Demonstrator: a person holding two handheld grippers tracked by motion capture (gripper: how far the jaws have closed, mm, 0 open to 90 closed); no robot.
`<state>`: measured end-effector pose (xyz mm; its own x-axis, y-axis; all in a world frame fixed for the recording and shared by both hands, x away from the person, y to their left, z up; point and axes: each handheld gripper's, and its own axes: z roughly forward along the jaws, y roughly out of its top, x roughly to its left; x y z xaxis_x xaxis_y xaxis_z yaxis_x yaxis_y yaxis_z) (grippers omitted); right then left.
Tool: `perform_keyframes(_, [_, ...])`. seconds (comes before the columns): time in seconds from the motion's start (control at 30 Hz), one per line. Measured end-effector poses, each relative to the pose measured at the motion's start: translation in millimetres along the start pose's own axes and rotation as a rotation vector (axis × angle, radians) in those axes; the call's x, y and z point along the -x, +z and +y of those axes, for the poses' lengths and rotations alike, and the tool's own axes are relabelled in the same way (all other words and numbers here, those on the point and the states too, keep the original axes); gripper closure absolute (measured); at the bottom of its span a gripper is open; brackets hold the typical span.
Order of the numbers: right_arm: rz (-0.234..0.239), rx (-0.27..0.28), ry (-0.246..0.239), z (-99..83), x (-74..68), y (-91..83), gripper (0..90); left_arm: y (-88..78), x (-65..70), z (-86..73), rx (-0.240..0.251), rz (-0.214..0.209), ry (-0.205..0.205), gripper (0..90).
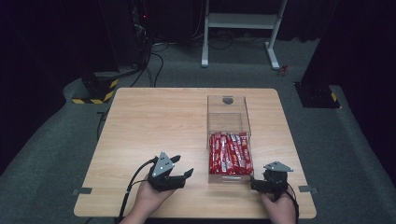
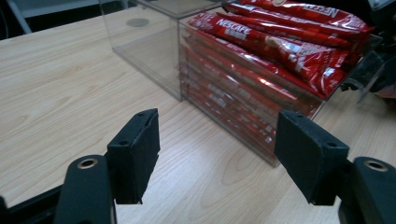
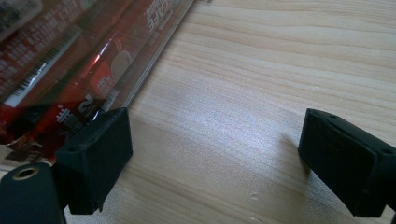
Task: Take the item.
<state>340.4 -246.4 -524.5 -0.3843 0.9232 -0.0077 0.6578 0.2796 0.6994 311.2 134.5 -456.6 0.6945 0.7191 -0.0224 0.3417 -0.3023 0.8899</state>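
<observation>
Seen from above the person's side, the high view looks forward and down over the whole wooden surface [image 1: 159,121] to the floor beyond. The left hand-held gripper [image 2: 217,154] camera sits low, facing the side of the clear box [image 2: 154,51] of red sachets [image 2: 280,46] from near. The right hand-held gripper [image 3: 212,158] camera is closer still, skimming the surface at the box's corner, which all three views share.

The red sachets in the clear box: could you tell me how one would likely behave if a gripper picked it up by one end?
A red sachet is long, thin and flat, so it would probably droop if held by one end. Its glossy foil wrapper may slip between the pads. It looks light for its size. They lie packed close together in the clear box, so neighbouring ones might shift or lift along with it.
</observation>
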Motion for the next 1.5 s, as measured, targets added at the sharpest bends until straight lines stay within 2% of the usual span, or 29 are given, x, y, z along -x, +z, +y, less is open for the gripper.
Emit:
perform_keyframes(0.33, [0.0, 0.0, 0.0, 0.0, 0.0, 0.0, 9.6, 8.0, 10.9, 11.2, 0.016, -0.036, 0.004, 33.0])
perform_keyframes(0.9, [0.0, 0.0, -0.001, 0.0, 0.1, 0.0, 9.6, 27.7, 28.5, 36.3, 0.028, -0.089, 0.036, 34.6])
perform_keyframes(1.5, [0.0, 0.0, 0.0, 0.0, 0.0, 0.0, 9.6, 51.4, 34.2, 50.8, 0.016, -0.124, 0.029, 37.7])
